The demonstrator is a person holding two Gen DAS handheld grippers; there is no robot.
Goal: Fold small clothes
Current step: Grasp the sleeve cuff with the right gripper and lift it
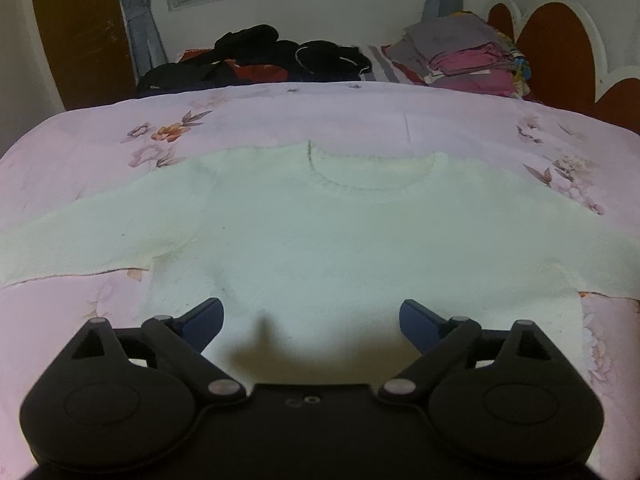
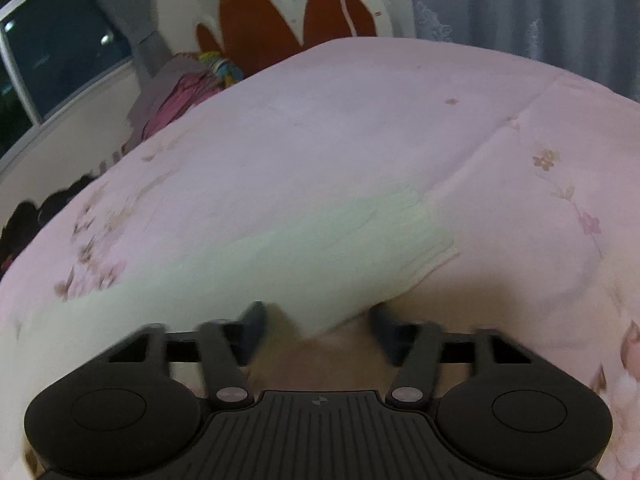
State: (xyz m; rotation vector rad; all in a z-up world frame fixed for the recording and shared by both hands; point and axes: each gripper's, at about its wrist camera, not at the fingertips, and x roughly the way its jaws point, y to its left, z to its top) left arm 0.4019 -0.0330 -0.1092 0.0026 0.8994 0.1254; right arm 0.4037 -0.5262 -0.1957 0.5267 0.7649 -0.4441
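A pale cream knit sweater [image 1: 320, 240] lies flat, face up, on the pink floral bedspread [image 1: 100, 132], neckline toward the far side, both sleeves spread out sideways. My left gripper [image 1: 311, 322] is open and empty, hovering over the sweater's lower body near the hem. In the right wrist view, the sweater's sleeve [image 2: 320, 240] runs from the lower left to its cuff at mid-frame. My right gripper [image 2: 318, 322] is open and empty, with its jaws either side of the sleeve's lower edge. This view is blurred.
A heap of dark clothes [image 1: 260, 60] lies at the far side of the bed under the window. A stack of folded grey and pink clothes [image 1: 468, 56] sits at the far right by the red and white headboard [image 1: 560, 44]. Grey curtains [image 2: 520, 12] hang beyond the bed.
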